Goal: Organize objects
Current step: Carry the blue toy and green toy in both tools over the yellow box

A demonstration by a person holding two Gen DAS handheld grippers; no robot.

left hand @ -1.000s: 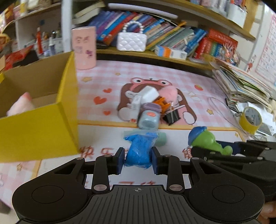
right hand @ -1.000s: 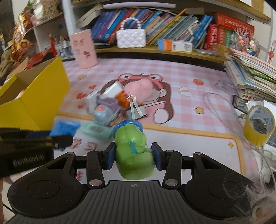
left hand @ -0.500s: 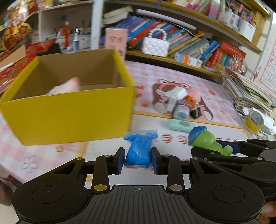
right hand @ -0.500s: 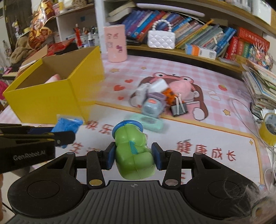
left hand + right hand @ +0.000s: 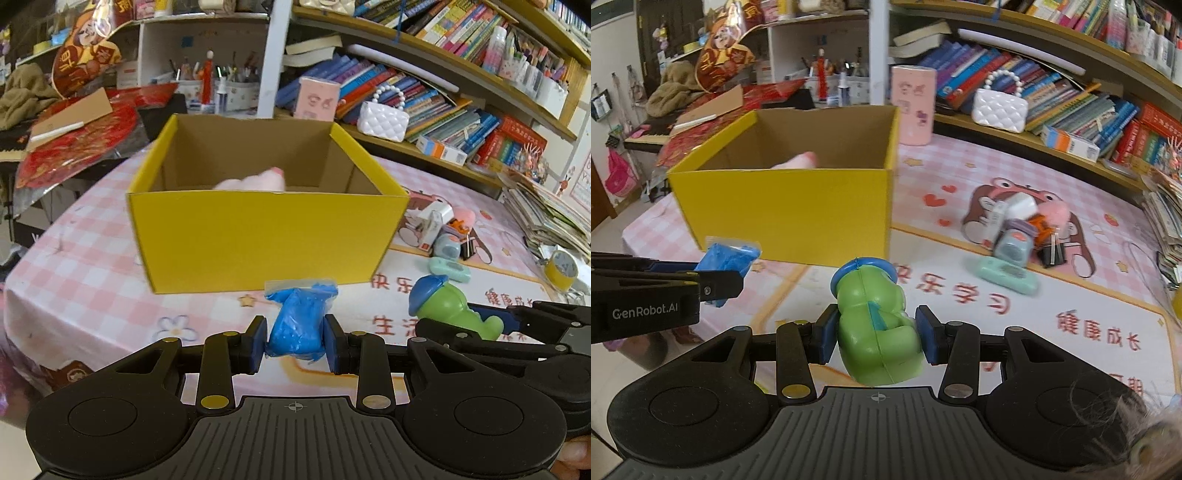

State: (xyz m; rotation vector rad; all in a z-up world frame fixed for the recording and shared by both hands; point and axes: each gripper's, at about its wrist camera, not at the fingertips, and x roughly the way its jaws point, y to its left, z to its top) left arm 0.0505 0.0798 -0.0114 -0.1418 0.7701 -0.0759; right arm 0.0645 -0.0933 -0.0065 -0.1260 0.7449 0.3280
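Yellow box (image 5: 266,240) wall ahead, open-topped

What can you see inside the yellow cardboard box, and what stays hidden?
Inside the yellow cardboard box, only the top of one blurred pale pink soft object shows above the front wall. The box floor and anything lower are covered by that wall.

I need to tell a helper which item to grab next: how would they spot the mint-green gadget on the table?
Start at the yellow box; to its right, small items cluster on the mat's cartoon animal. The mint-green gadget lies flat at the cluster's near edge, the only pale green, rounded slab there.
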